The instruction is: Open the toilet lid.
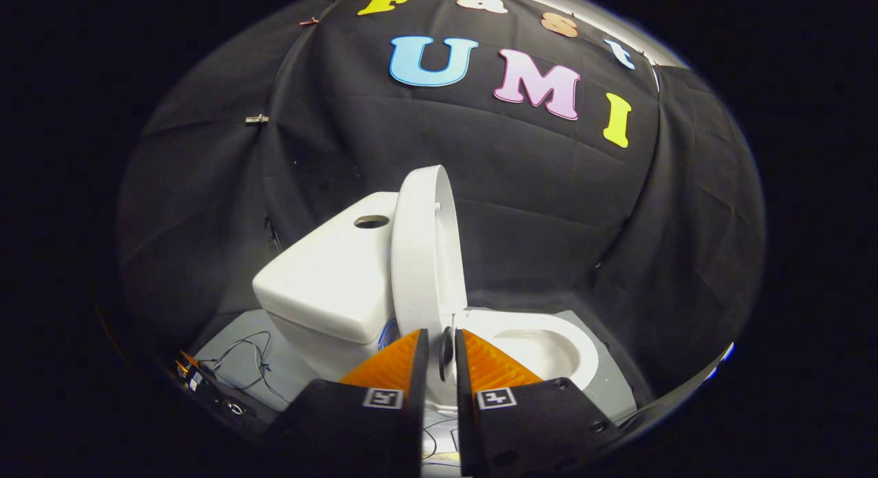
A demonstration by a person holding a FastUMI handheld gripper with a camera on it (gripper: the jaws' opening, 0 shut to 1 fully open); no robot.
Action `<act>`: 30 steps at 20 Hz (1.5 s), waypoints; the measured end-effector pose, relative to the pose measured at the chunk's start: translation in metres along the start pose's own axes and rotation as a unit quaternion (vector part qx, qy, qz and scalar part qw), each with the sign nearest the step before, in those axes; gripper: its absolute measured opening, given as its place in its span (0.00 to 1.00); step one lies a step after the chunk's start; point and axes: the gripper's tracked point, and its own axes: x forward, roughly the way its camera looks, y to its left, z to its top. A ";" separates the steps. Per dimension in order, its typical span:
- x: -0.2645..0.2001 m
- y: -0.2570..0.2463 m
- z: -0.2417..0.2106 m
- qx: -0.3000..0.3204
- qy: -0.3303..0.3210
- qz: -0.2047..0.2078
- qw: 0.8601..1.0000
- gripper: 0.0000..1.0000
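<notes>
A thin black wire [250, 358] lies in loops on the pale grey floor [233, 354], far to the left of the fingers. Next to it is the white toilet tank [329, 279], which has a round hole on top. The toilet lid [425, 252] stands straight up, right by the tank. The gripper [442, 358] has its fingers close together with a thin gap, and the lid's lower edge sits in that gap. I cannot tell if they squeeze it. To the right is the open white bowl [549, 348]. Black cloth [549, 210] hangs all around.
</notes>
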 end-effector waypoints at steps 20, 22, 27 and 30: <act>-0.108 -0.072 0.096 0.040 -0.117 0.053 0.991 0.97; -0.124 -0.090 0.113 0.048 -0.136 0.049 0.988 0.97; -0.161 -0.148 0.145 0.068 -0.175 0.025 0.982 0.98; -0.179 -0.178 0.158 0.087 -0.195 0.020 0.977 0.99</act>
